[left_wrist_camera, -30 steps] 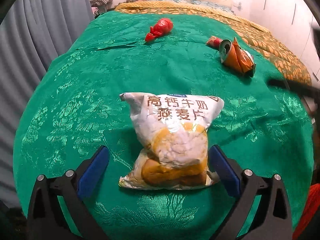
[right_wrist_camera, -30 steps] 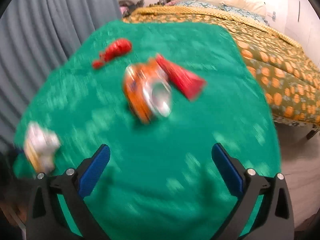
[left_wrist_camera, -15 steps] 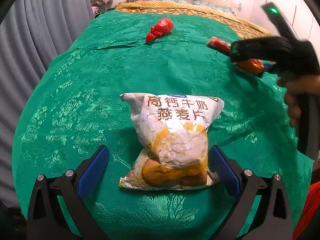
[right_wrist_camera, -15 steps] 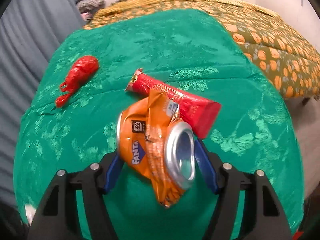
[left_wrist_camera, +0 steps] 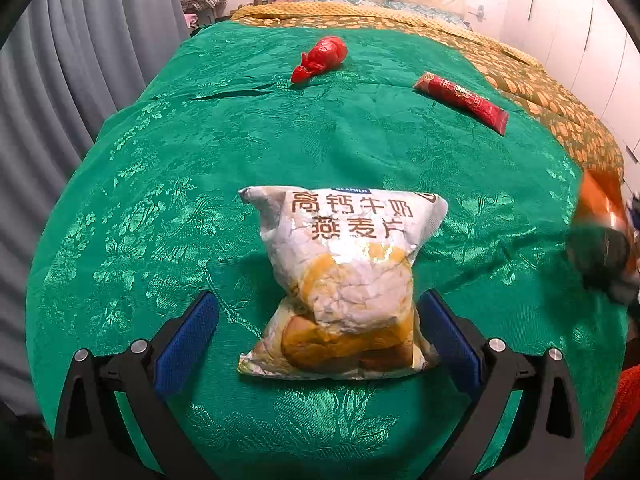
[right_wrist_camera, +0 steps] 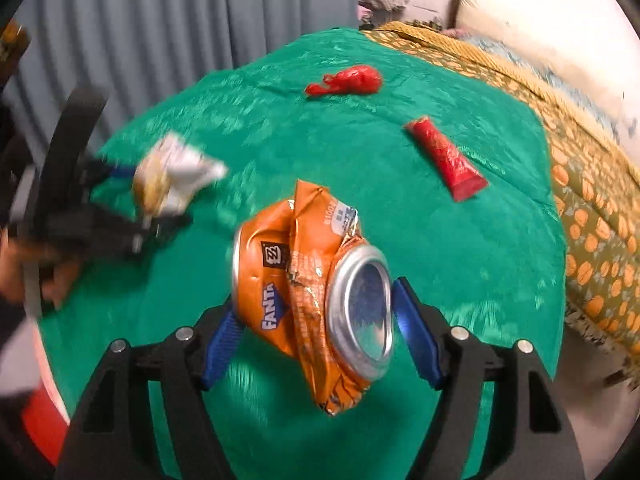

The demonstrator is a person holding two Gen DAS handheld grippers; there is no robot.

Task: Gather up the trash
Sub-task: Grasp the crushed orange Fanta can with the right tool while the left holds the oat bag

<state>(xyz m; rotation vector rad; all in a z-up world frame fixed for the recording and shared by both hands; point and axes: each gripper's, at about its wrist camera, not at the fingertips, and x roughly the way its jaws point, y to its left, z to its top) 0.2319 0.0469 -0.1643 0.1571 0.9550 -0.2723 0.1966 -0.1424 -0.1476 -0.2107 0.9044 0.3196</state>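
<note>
My right gripper (right_wrist_camera: 318, 322) is shut on a crushed orange Fanta can (right_wrist_camera: 316, 292) and holds it above the green bedspread; the can shows blurred at the right edge of the left wrist view (left_wrist_camera: 604, 208). My left gripper (left_wrist_camera: 318, 338) is open around the lower end of a white and yellow oatmeal bag (left_wrist_camera: 344, 284), which lies on the spread; the blue pads stand apart from its sides. The bag also shows in the right wrist view (right_wrist_camera: 172, 178). A red tube wrapper (left_wrist_camera: 460, 102) and a crumpled red plastic bag (left_wrist_camera: 320, 58) lie farther back.
The green spread (left_wrist_camera: 200, 160) covers the near part of a bed with an orange-patterned quilt (left_wrist_camera: 540, 92) behind and right. Grey curtains (left_wrist_camera: 60, 80) hang on the left. A red container (right_wrist_camera: 42, 424) shows at the lower left of the right wrist view.
My right gripper closed on the Fanta can, lifted it off the spread and swung it toward the near right. The red tube wrapper stays behind. My left gripper has not moved.
</note>
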